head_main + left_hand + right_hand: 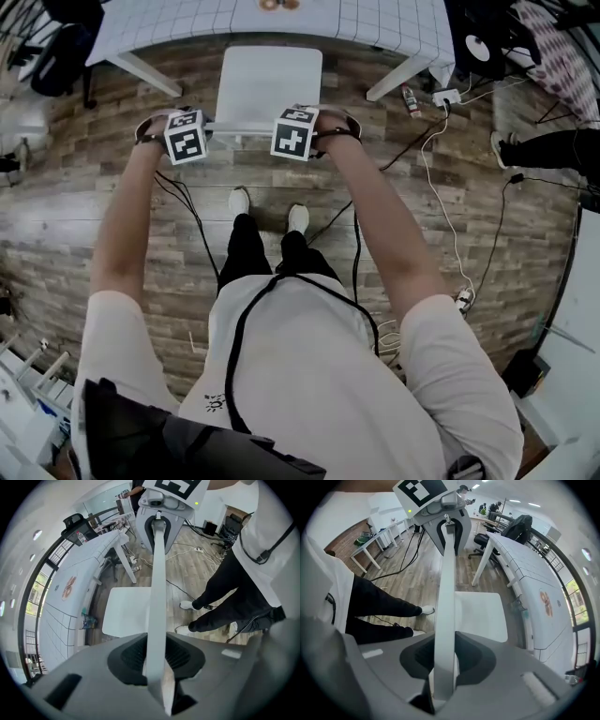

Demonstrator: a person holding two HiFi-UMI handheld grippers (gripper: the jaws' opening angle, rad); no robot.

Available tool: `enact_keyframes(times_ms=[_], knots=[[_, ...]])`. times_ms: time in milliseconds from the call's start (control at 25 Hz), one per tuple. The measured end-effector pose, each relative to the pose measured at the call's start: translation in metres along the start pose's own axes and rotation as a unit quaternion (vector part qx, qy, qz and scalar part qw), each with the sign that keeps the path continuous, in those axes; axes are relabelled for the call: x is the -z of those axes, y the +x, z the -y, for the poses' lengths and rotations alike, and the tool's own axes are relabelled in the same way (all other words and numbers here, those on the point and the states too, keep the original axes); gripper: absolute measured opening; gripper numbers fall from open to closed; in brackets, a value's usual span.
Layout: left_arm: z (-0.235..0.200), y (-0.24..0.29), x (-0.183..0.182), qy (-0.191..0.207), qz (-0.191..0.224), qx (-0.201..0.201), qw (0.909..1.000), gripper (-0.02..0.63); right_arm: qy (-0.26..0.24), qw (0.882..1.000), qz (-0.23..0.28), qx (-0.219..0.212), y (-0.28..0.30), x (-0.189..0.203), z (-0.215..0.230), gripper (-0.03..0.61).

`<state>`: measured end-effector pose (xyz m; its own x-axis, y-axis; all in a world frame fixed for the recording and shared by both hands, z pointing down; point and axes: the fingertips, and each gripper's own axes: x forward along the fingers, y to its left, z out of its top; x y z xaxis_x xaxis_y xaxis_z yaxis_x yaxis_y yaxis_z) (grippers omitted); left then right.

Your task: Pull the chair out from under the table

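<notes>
The white chair (267, 89) stands at the table (375, 23), which has a white grid cloth; the seat lies just in front of the table's edge. Both grippers point down onto the top edge of its backrest. My left gripper (187, 131) is shut on that edge near its left end, my right gripper (298, 131) near its right end. In the left gripper view the thin white backrest (159, 573) runs between the dark pads of the left gripper (157, 653), above the seat (126, 611). The right gripper view shows the same backrest (446, 583) clamped in the right gripper (445, 660).
The person's white shoes (239, 200) stand right behind the chair. Cables and a power strip (445, 97) lie on the wood floor to the right. White table legs (403, 75) flank the chair. Someone else's leg (553, 150) shows at far right, and dark bags (56, 56) sit at upper left.
</notes>
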<state>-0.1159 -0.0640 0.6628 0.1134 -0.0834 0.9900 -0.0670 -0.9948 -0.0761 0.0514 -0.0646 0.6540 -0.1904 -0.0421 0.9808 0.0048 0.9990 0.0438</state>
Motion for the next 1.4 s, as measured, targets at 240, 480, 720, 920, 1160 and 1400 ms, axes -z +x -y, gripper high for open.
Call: enact_keyframes(times_ms=[240,480,720,920,1160,1400], knots=[[-0.003,0.003,0.000,0.006,-0.001,-0.007,1.0000,0.092,-0.005,1.000,0.003,0.001,0.002,0.000,0.003,0.086],[0.006,0.000,0.001,0.019,0.017,0.007,0.9997,0.084,-0.010,1.000,0.003,0.005,0.001,-0.002,-0.004,0.084],[0.030,-0.007,0.003,0.025,0.037,0.040,0.9982,0.084,-0.011,1.000,-0.005,-0.002,-0.001,-0.006,-0.023,0.084],[0.062,-0.011,0.005,0.026,0.040,0.046,0.9978,0.084,-0.008,1.000,0.000,-0.008,-0.004,-0.008,-0.057,0.084],[0.112,-0.016,0.008,0.025,0.039,0.058,0.9972,0.084,-0.011,1.000,0.000,-0.014,-0.006,-0.007,-0.105,0.084],[0.161,-0.019,0.010,0.022,0.041,0.060,0.9971,0.086,-0.013,1.000,0.003,-0.023,-0.008,-0.008,-0.153,0.086]])
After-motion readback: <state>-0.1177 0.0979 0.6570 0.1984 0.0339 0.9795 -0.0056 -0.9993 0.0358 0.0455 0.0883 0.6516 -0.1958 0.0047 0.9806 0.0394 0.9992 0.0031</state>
